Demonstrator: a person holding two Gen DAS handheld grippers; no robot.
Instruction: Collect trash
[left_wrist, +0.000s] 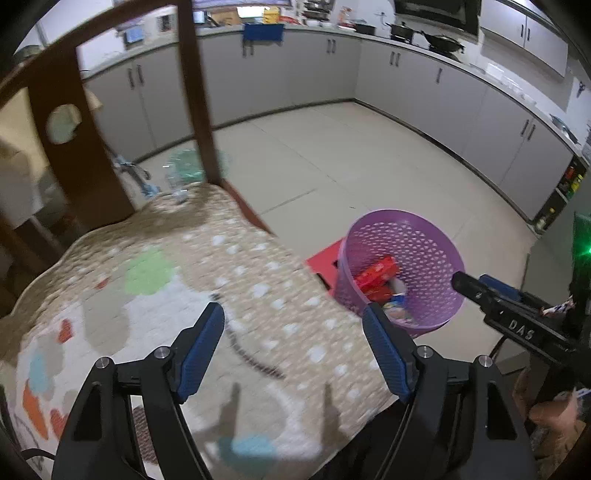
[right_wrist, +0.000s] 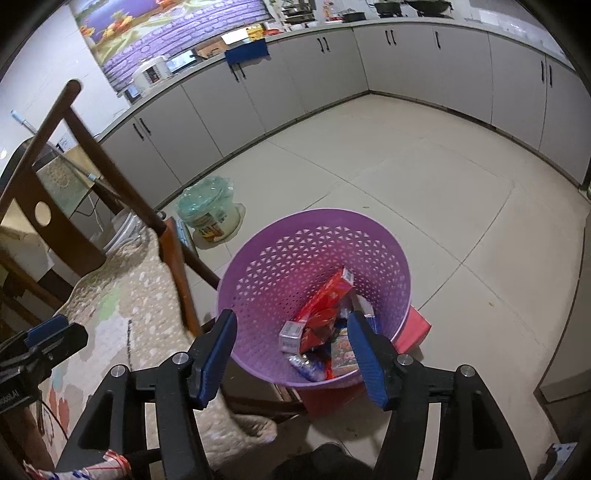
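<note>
A purple mesh basket (left_wrist: 406, 236) stands on the floor beside a chair. It holds a red box (right_wrist: 327, 297), a small white carton (right_wrist: 291, 334) and crumpled wrappers (right_wrist: 306, 363). My right gripper (right_wrist: 291, 317) hovers open just above the basket's near rim (right_wrist: 258, 365), with nothing between its blue pads. My left gripper (left_wrist: 293, 314) is open over the chair's patterned cushion (left_wrist: 166, 280), left of the basket, and holds nothing. Each gripper's finger shows at the edge of the other's view: the right gripper (left_wrist: 476, 286) and the left gripper (right_wrist: 55, 332).
The basket sits on a red block (right_wrist: 415, 328). A dark wooden chair back (left_wrist: 195, 92) rises behind the cushion. A white bucket with a green bag (right_wrist: 208, 210) stands on the tiled floor (right_wrist: 424, 184). Grey cabinets (right_wrist: 332, 74) line the walls.
</note>
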